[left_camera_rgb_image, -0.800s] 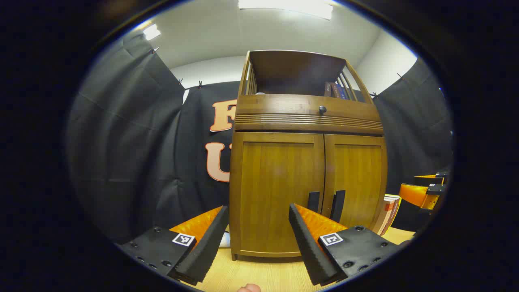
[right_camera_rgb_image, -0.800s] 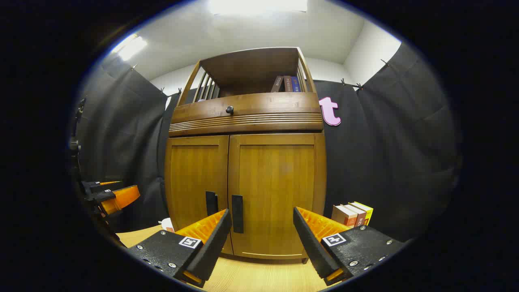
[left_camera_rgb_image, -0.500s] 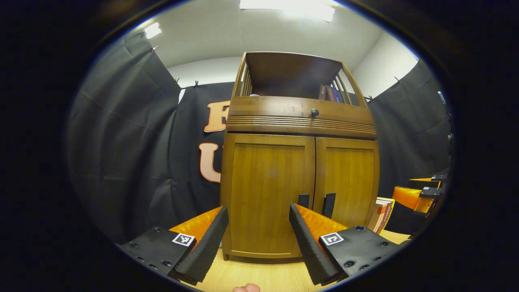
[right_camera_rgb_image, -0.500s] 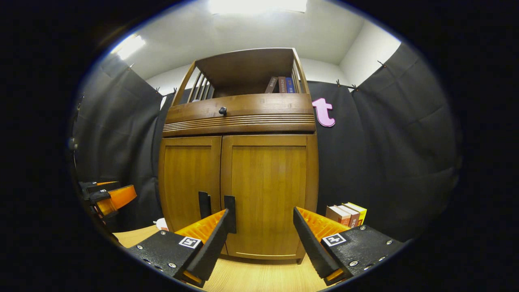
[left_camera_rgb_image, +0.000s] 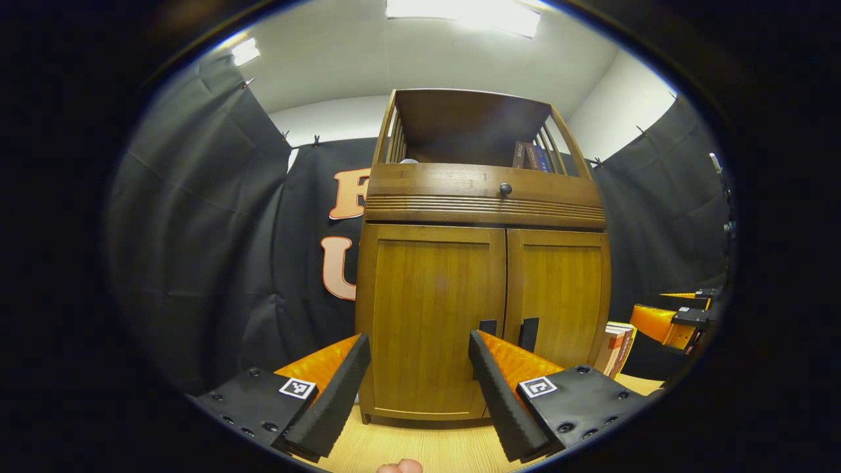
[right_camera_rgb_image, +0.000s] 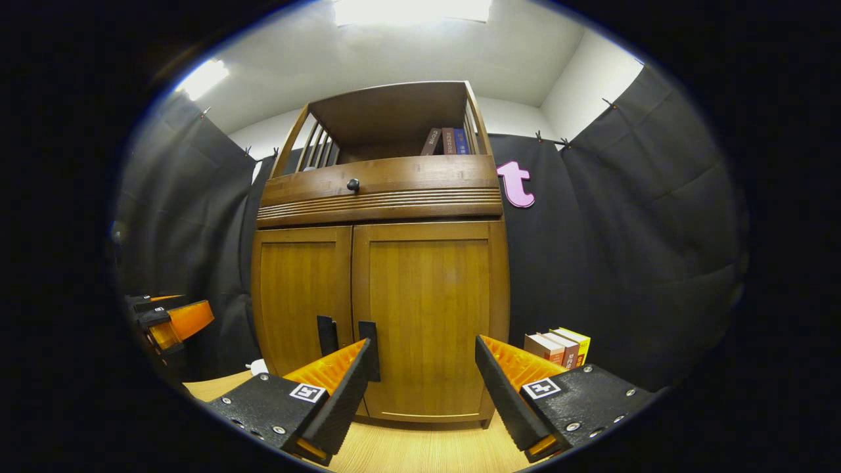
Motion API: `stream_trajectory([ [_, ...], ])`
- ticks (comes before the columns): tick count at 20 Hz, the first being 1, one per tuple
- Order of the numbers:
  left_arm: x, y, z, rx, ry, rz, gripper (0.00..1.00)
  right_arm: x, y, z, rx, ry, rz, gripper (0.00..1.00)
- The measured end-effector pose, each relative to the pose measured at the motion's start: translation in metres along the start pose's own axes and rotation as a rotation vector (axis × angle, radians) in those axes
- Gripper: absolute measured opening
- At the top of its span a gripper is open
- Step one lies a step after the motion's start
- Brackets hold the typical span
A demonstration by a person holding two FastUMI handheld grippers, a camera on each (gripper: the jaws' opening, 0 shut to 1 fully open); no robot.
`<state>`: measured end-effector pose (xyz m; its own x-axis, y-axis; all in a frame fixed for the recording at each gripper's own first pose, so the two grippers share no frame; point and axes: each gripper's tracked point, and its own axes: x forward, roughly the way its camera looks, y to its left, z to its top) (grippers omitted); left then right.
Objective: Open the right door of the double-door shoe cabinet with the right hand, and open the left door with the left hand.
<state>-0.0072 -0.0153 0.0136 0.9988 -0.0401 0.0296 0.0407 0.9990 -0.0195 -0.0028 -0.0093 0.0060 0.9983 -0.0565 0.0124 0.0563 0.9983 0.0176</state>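
Fingertip (left_camera_rgb_image: 401, 466), probably, under left gripper (left_camera_rgb_image: 415, 387)

Bright ceiling light panels (left_camera_rgb_image: 463, 13) (right_camera_rgb_image: 414, 10) overhead blow out to white glare in both views. The shoe cabinet (left_camera_rgb_image: 483, 295) (right_camera_rgb_image: 381, 289) is evenly lit and sharp, with its open top shelf in shadow. Fisheye distortion bows the cabinet's sides and bends the black curtains toward the edges. No motion blur shows.

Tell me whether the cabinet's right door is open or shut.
Shut. The right door sits flush beside the left door, only a thin seam between them.
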Motion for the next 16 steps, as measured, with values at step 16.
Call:
stream_trajectory([
  [16,-0.005,0.013,-0.006,0.000,0.015,0.020,0.94,0.008,0.018,0.002,0.014,-0.007,0.013,0.93],
])
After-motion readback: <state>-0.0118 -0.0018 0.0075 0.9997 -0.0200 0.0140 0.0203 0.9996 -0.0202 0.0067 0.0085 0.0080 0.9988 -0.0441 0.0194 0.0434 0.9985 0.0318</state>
